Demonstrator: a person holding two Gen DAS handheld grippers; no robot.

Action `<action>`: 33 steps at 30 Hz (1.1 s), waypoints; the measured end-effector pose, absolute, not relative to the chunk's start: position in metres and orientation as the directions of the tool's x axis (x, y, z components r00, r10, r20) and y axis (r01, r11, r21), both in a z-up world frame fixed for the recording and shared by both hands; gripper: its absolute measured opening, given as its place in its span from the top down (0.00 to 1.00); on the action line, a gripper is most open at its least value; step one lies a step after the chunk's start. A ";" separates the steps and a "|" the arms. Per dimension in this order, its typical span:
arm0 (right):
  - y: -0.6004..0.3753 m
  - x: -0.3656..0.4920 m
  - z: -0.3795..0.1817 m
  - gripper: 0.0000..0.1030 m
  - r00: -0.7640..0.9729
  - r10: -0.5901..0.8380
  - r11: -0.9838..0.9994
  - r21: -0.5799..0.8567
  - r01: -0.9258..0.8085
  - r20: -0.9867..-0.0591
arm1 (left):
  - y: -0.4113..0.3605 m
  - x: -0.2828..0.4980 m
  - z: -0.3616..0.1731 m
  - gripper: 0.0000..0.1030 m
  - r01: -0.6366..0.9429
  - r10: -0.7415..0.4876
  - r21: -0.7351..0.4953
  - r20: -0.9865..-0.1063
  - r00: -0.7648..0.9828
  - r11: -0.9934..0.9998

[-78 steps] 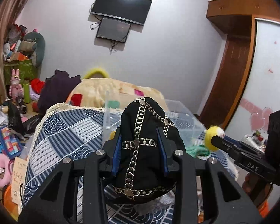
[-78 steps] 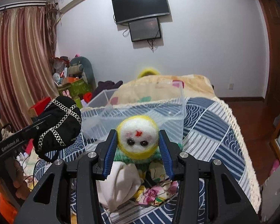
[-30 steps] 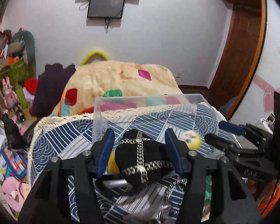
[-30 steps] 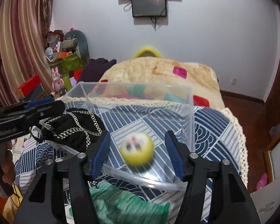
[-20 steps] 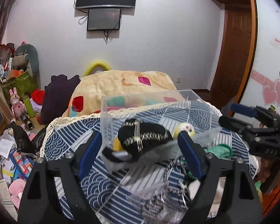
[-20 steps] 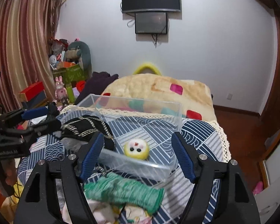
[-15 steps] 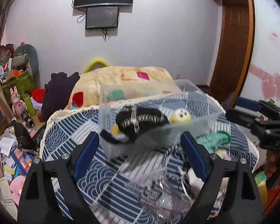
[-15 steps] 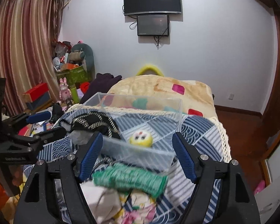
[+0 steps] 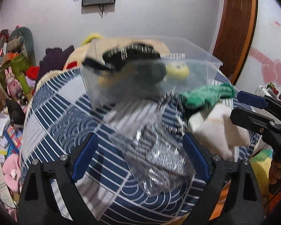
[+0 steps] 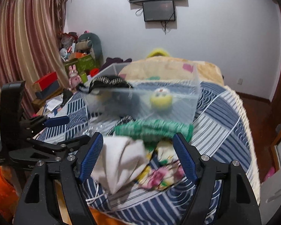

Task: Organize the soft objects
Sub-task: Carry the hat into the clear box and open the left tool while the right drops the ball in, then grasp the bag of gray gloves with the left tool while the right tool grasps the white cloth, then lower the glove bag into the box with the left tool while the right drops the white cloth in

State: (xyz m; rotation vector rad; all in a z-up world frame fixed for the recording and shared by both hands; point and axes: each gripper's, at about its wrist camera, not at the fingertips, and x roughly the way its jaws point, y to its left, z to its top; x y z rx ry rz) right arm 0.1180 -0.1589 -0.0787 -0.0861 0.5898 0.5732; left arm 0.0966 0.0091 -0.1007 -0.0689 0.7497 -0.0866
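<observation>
Both grippers are empty now and drawn back from the clear plastic bin point(image 10: 178, 101) on the bed point(image 10: 224, 112). A couple of seconds ago the left gripper point(image 9: 140, 161) was clamped on the black chain-trimmed hat point(image 10: 108, 83) and the right gripper point(image 10: 138, 157) on the yellow felt ball with a face point(image 10: 161, 99); both things now lie inside the bin, the hat at its left end poking above the rim, the ball toward the right. The jaws of both grippers stand wide apart with nothing between them.

So two soft things are put away, I'd say, and the job moves to what is left on the blue patterned bedspread. Just in front of the bin lies a green knitted piece point(image 10: 155, 129), with a white cloth point(image 10: 121, 159) and a floral fabric point(image 10: 159, 174) nearer the right gripper, which looks aimed at them. A crumpled clear plastic bag point(image 9: 155, 150) sits before the left gripper. The pictures are blurred with motion, so finer detail escapes me.
</observation>
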 end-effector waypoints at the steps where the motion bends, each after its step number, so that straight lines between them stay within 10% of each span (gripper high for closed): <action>1: -0.157 0.118 -0.082 0.28 0.674 0.488 0.839 0.086 -0.537 -0.554 | 0.009 0.096 -0.104 0.10 0.053 -0.103 -0.093 -0.682 0.724 0.994; 9: -0.145 0.114 -0.108 0.28 0.615 0.506 0.818 0.111 -0.564 -0.605 | 0.006 0.083 -0.124 0.13 0.057 -0.118 -0.112 -0.687 0.717 0.992; 19: -0.148 0.105 -0.104 0.73 0.622 0.533 0.806 0.119 -0.580 -0.574 | -0.005 0.069 -0.113 0.71 0.093 -0.126 -0.086 -0.656 0.744 0.992; 33: -0.176 0.084 -0.060 0.79 0.718 0.538 0.827 0.112 -0.550 -0.443 | 0.002 0.050 -0.067 0.75 0.087 -0.130 -0.103 -0.544 0.829 0.991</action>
